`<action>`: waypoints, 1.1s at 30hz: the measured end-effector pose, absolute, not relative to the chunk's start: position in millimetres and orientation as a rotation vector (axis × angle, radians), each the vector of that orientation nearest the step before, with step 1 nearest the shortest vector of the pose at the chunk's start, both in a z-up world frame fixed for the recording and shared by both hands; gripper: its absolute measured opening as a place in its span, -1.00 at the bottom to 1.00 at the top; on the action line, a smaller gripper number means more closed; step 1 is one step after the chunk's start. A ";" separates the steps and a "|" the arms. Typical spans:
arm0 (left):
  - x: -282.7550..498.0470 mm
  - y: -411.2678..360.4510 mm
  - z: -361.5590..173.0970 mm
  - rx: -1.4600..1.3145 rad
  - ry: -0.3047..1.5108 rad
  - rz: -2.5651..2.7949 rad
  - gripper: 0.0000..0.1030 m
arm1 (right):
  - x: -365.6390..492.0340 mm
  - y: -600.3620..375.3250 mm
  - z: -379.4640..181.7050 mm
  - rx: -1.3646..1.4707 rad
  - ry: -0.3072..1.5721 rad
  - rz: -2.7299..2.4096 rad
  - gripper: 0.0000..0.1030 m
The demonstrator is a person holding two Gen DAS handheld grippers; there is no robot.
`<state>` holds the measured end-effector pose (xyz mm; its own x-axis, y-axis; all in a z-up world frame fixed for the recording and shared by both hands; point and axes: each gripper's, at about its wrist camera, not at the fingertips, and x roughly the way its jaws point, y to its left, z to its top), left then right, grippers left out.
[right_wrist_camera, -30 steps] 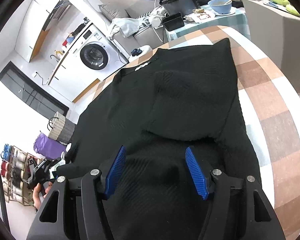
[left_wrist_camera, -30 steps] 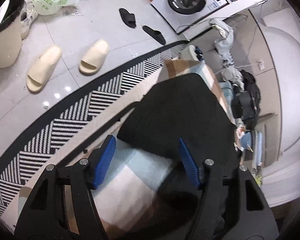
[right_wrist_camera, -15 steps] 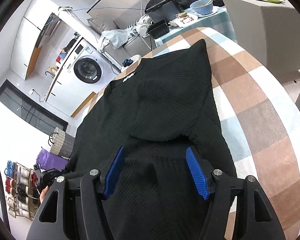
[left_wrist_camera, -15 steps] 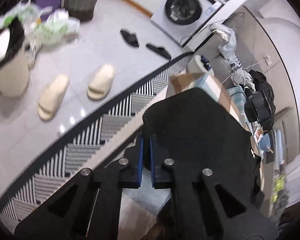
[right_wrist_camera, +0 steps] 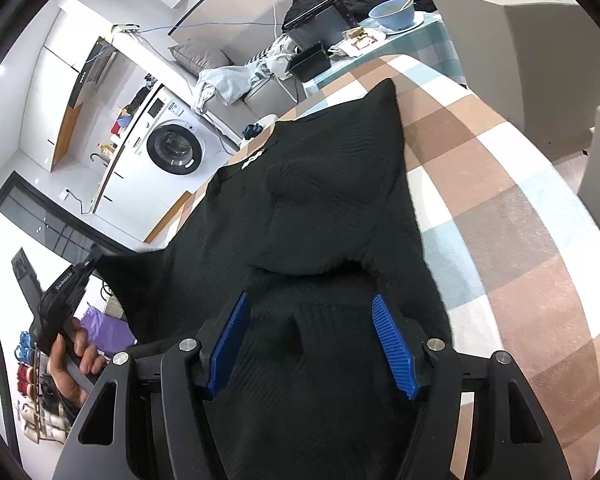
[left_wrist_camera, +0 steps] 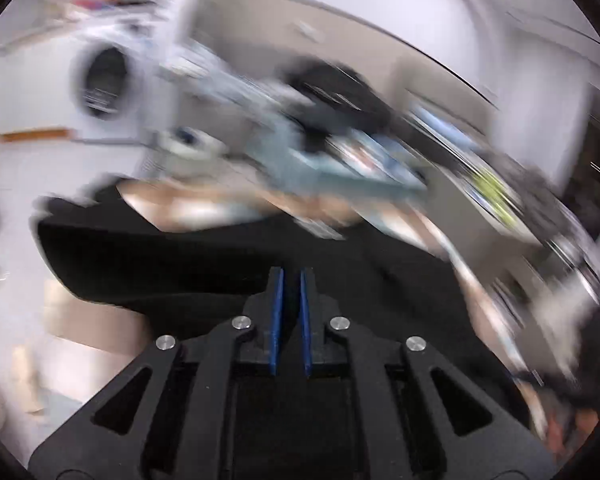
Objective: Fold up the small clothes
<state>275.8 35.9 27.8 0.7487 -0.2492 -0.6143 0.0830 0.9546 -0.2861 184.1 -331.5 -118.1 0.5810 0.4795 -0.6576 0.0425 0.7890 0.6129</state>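
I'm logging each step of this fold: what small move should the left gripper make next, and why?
Probably carry the lifted edge across onto the middle of the black knit garment. The left gripper pinches that edge raised off the checked cloth, while the right gripper hangs open above the hem.

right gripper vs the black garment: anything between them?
Nothing visible. The right gripper hangs with jaws open directly over the black garment, which lies on the checked tablecloth; only bare knit shows between its blue pads.
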 end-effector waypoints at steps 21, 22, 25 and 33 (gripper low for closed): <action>278.4 114.3 -69.3 -0.429 0.848 0.041 0.18 | 174.4 -343.3 -113.2 0.612 0.924 0.255 0.34; 288.8 115.3 -79.0 -0.446 0.882 0.052 0.14 | 173.4 -342.5 -112.5 0.605 0.925 0.259 0.34; 310.4 120.7 -107.2 -0.498 0.971 0.081 -0.17 | 165.5 -339.7 -105.8 0.549 0.912 0.258 0.34; 335.1 118.7 -101.5 -0.514 0.881 0.077 -1.00 | 156.3 -348.0 -101.3 0.501 0.900 0.235 0.34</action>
